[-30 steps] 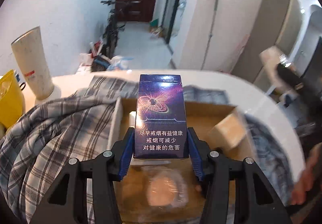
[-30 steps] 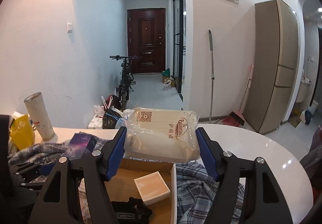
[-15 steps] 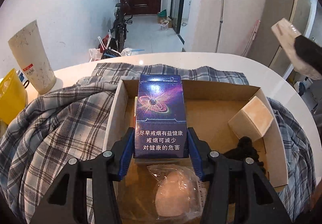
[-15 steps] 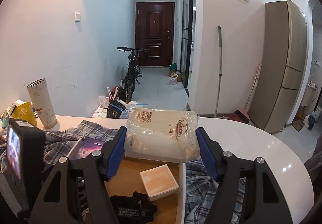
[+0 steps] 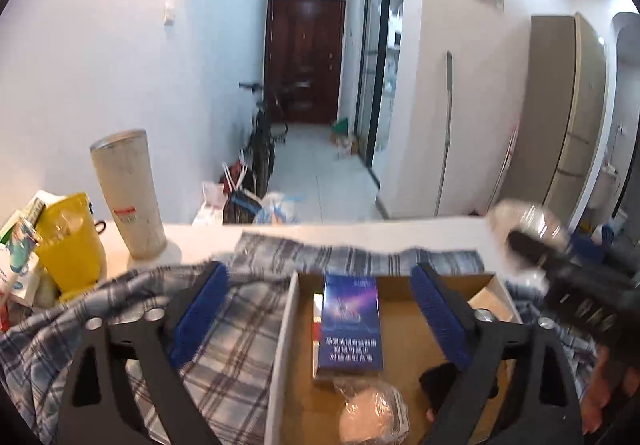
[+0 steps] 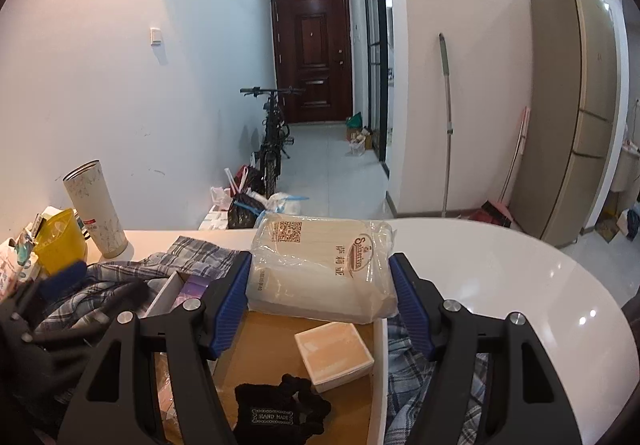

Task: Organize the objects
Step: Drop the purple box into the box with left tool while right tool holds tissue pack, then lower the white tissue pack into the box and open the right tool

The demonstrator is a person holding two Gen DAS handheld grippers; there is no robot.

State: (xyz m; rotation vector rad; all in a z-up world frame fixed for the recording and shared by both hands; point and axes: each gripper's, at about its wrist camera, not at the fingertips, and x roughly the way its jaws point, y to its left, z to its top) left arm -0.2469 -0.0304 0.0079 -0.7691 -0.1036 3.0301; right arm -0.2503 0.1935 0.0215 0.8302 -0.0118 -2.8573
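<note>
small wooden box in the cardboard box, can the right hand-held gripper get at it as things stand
Probably not yet. The right hand-held gripper is shut on a plastic-wrapped pack, so its fingers are full. The small wooden box lies uncovered just below it, so the way looks free once the pack is set down.

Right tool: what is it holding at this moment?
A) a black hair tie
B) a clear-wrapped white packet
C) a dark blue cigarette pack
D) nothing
B: the right tool is clamped on the clear-wrapped white packet above the cardboard box; the cigarette pack lies in the box.
</note>
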